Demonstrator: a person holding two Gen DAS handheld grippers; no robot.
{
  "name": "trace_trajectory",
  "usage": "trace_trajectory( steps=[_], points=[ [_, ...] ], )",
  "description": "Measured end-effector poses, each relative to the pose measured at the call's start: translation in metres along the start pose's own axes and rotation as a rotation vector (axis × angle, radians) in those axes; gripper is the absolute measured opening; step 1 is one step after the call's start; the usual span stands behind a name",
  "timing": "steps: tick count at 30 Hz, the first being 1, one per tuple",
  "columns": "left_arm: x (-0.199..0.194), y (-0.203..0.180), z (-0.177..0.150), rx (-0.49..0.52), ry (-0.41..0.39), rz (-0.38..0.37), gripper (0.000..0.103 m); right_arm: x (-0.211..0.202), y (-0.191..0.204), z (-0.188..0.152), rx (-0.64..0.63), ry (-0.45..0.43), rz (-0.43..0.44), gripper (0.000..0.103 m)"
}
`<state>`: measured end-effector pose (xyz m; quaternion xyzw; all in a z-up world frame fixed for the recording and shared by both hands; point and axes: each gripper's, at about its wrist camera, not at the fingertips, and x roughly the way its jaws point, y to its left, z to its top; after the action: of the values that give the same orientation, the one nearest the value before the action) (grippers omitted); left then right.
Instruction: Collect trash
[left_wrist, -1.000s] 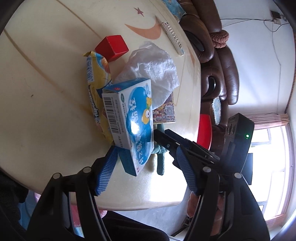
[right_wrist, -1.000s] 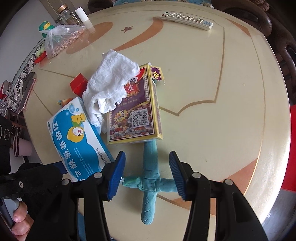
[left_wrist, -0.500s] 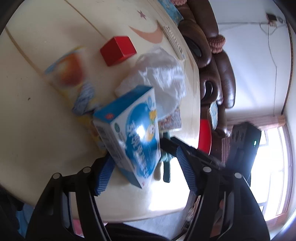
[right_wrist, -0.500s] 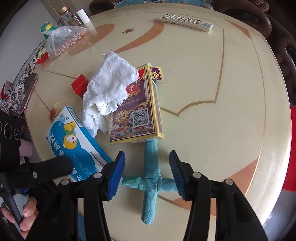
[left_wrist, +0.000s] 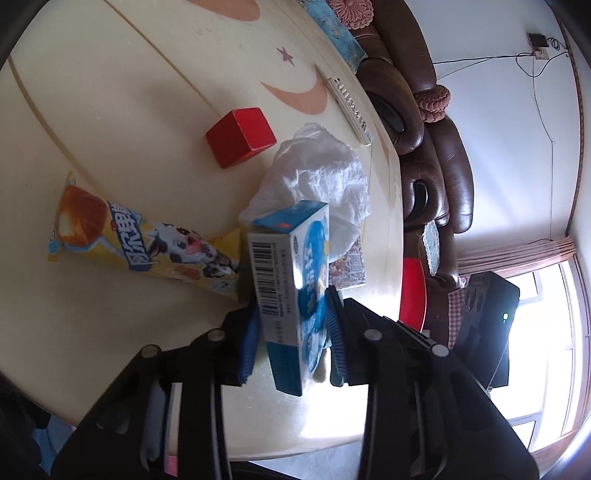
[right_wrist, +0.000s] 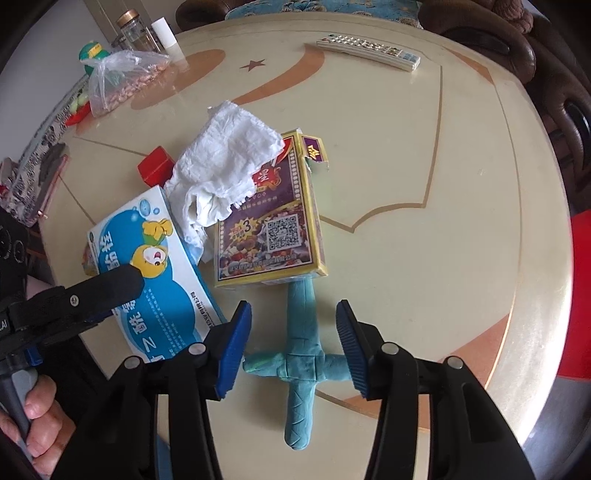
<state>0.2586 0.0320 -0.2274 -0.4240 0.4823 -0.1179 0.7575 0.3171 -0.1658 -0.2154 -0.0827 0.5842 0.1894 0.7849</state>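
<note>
1. Round cream table (right_wrist: 424, 184) filling both views, glossy, with tan inlay lines and a star; brown leather sofa (left_wrist: 436, 155) behind, bright window beyond.
2. Purple-and-yellow carton (right_wrist: 273, 221) lying flat mid-table, torn flap at its far end, partly draped by a crumpled white tissue (right_wrist: 225, 166) — soft, light, likely to drift if nudged.
3. Blue-and-white box (left_wrist: 291, 280), thin glossy card, tipped up on edge near the table's rim between the ribbed blue pads of the left gripper (left_wrist: 291, 332); jaws closing on it, pads pressing both faces.
4. Risk here: slick card and a grip low on one end, so could pivot, crush or slip out on the lift.
5. Yellow snack wrapper (left_wrist: 144, 247), crinkly film, flat beside the box, one end hidden behind it — might get dragged along.
6. Right gripper (right_wrist: 295, 343) released, nothing pinched, hovering astride a teal clay-like cross (right_wrist: 301, 354); soft, could deform if squeezed.
7. Red block (left_wrist: 240, 136), hard-edged, well clear.
</note>
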Motion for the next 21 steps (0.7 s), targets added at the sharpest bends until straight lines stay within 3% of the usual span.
trace_trajectory(
  steps=[1, 5, 21],
  points=[
    [0.001, -0.001, 0.001, 0.003, 0.0, 0.006, 0.031, 0.0, 0.004, 0.0, -0.017, -0.001, -0.026, 0.047],
    [0.0, -0.004, 0.002, 0.025, -0.001, 0.021, 0.03, 0.0, 0.009, 0.001, -0.026, -0.007, -0.083, 0.017],
    [-0.014, -0.027, 0.001, 0.191, -0.012, 0.103, 0.024, -0.021, 0.007, -0.01, 0.04, -0.008, -0.093, 0.017]
  ],
)
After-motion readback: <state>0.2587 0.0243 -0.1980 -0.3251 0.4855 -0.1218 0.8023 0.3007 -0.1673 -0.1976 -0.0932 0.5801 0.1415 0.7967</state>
